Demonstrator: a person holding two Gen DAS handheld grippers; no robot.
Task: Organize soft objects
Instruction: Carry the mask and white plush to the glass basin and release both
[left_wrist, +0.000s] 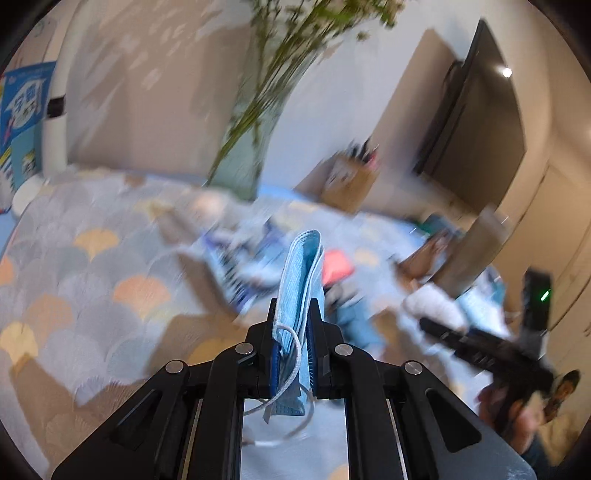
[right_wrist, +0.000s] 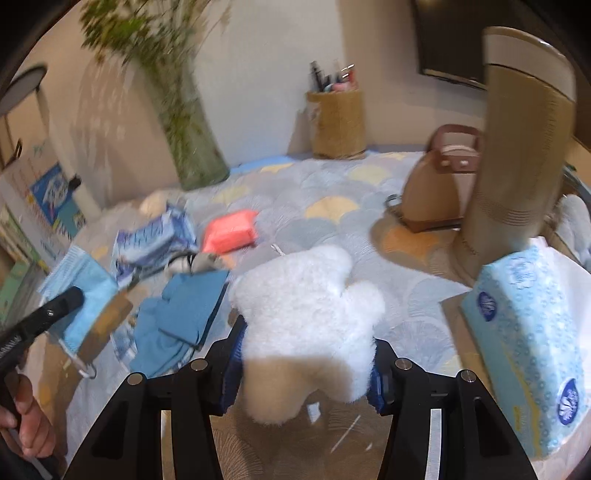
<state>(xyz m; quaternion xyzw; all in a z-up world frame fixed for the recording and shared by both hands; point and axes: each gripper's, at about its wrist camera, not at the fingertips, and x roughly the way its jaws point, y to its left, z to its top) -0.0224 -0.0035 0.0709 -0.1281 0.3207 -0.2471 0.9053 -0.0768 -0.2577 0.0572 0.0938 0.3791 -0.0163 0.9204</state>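
The left gripper (left_wrist: 293, 314) is clamped on a folded blue face mask (left_wrist: 298, 284), held above the patterned tablecloth (left_wrist: 92, 266). Further right lie a pink pack (right_wrist: 231, 230) and blue cloth (right_wrist: 181, 314). The right gripper (right_wrist: 306, 354) pinches a white fluffy mitt (right_wrist: 306, 295), beside a tissue box (right_wrist: 528, 332).

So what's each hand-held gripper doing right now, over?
Left hand-held gripper shut on face mask. Right hand-held gripper shut on fluffy white mitt. Tissue box close on the right.
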